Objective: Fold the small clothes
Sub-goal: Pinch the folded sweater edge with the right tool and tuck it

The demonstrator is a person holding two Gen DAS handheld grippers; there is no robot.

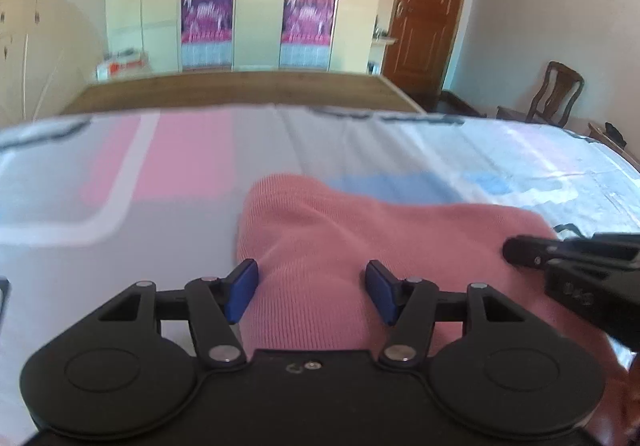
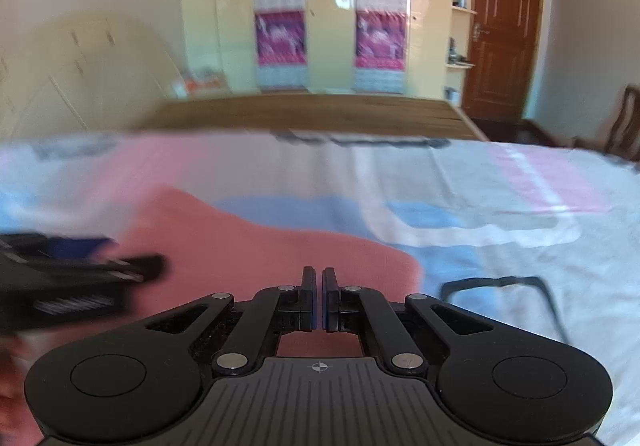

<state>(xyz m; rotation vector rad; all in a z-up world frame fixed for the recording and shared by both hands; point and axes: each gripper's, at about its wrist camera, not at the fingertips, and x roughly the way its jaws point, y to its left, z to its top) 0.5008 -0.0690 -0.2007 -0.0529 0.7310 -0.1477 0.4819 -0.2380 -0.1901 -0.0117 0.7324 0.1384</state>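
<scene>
Across the lower centre of both frames, your pink knit garment (image 1: 360,246) lies on the bed sheet (image 1: 140,205). Left gripper (image 1: 311,292): jaws apart, cloth between them. Right gripper (image 2: 318,298): jaws together above the cloth; any pinched fabric can't be made out. Background motion-blurred.

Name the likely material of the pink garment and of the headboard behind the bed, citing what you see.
Pink garment: probably knitted cotton or wool, matte; fine ribbed rows show. Headboard: seemingly wood or wood veneer, brown with streaky grain; blur leaves this uncertain.
</scene>
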